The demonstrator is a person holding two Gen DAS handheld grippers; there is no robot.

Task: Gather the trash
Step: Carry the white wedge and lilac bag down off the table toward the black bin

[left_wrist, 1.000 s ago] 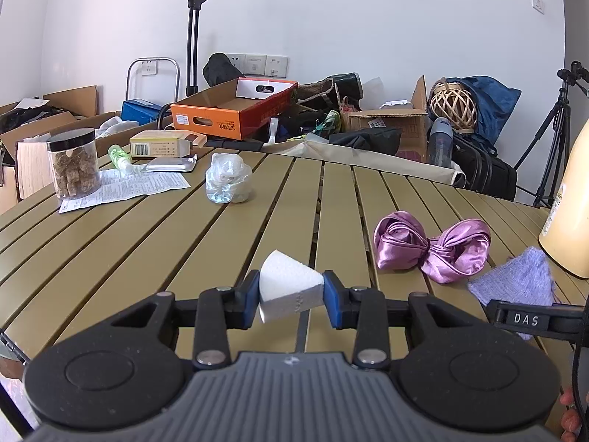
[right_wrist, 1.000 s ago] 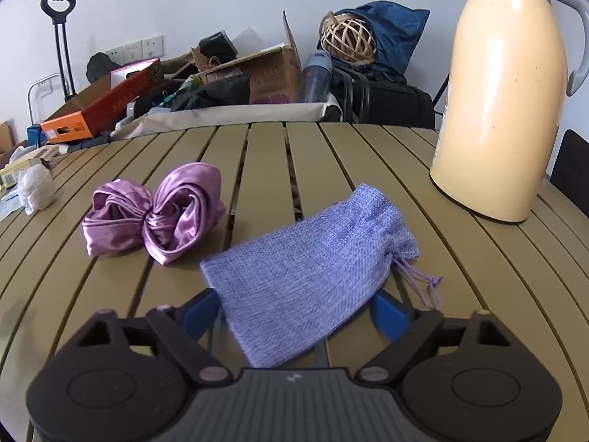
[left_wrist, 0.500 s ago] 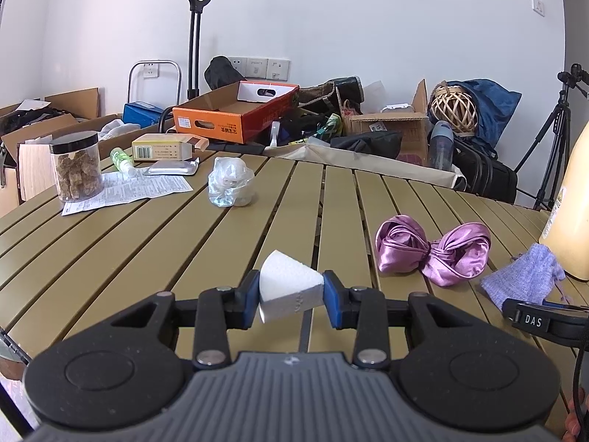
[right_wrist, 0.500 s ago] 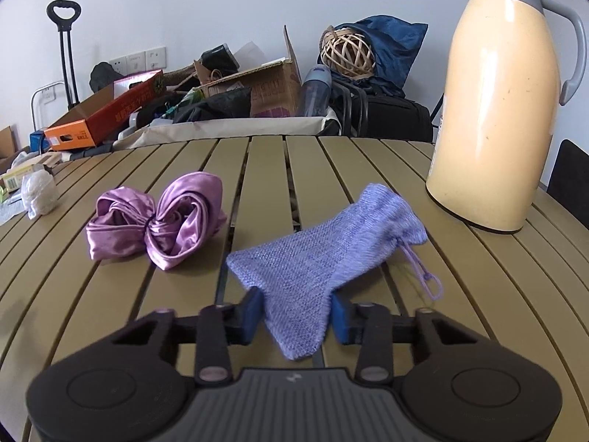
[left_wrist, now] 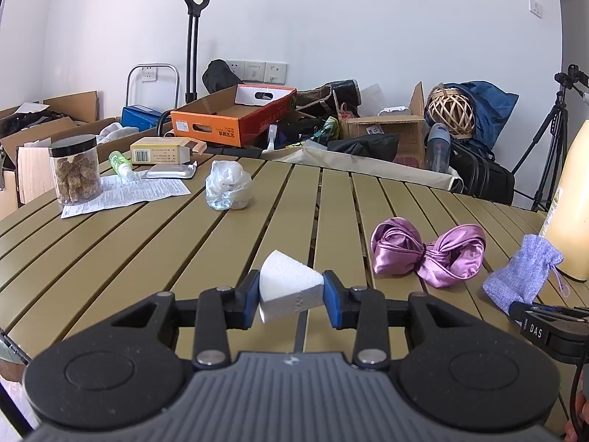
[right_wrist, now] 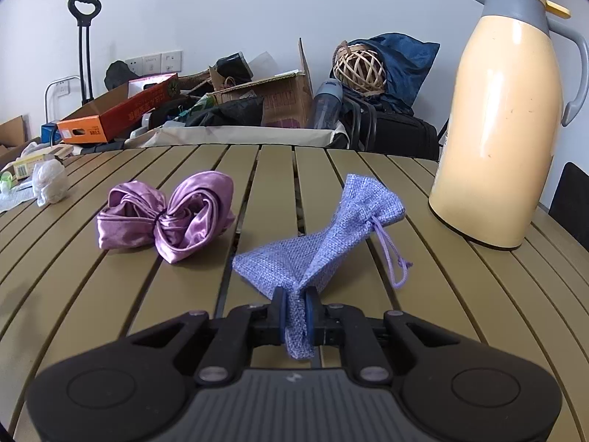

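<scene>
One foam wedge (left_wrist: 289,283), one lilac pouch (right_wrist: 324,246), one satin bow (right_wrist: 167,217) — one jar (left_wrist: 75,169), one flask (right_wrist: 500,118).

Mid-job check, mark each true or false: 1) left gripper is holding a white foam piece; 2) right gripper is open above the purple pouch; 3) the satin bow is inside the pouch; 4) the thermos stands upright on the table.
1) True: the left gripper is shut on the white foam piece.
2) False: the right gripper is shut on the purple pouch, pinching its bottom end.
3) False: the satin bow lies on the table beside the pouch.
4) True: the thermos stands upright.
</scene>
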